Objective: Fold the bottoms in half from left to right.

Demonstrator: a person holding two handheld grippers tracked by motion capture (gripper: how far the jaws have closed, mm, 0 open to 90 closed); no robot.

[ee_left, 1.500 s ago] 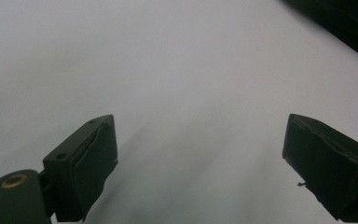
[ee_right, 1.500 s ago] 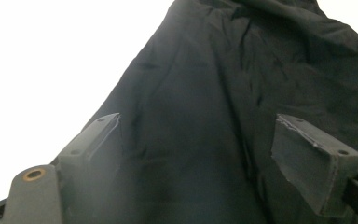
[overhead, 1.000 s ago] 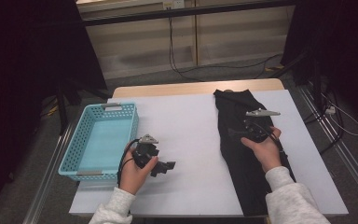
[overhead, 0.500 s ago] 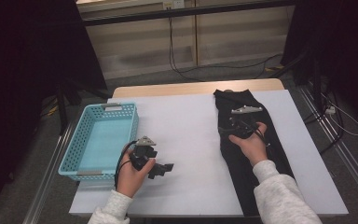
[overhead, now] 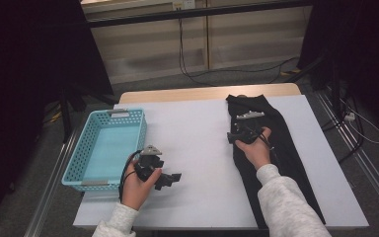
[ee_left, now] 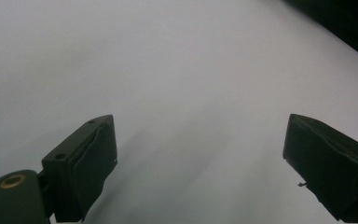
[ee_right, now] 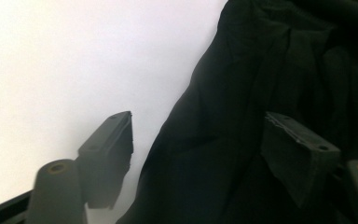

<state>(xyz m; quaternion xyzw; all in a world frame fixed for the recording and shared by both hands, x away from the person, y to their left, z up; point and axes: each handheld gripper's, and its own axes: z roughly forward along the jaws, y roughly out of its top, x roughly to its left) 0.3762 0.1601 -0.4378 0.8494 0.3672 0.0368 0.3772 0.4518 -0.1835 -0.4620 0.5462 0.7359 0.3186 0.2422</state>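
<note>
1. right gripper [overhead: 237, 136] is over the left edge of the black garment [overhead: 276, 148]; its jaws have just been closing, yet gape astride that edge, pinching nothing.
2. left gripper [overhead: 170, 178] rests spread wide on bare white table [overhead: 197, 148], empty.
3. blue basket [overhead: 86, 163] sits at the table's left edge, well apart from the garment.

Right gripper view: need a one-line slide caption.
Right gripper, jaws open and just closing, straddles the left edge of the black garment on the white table.
</note>
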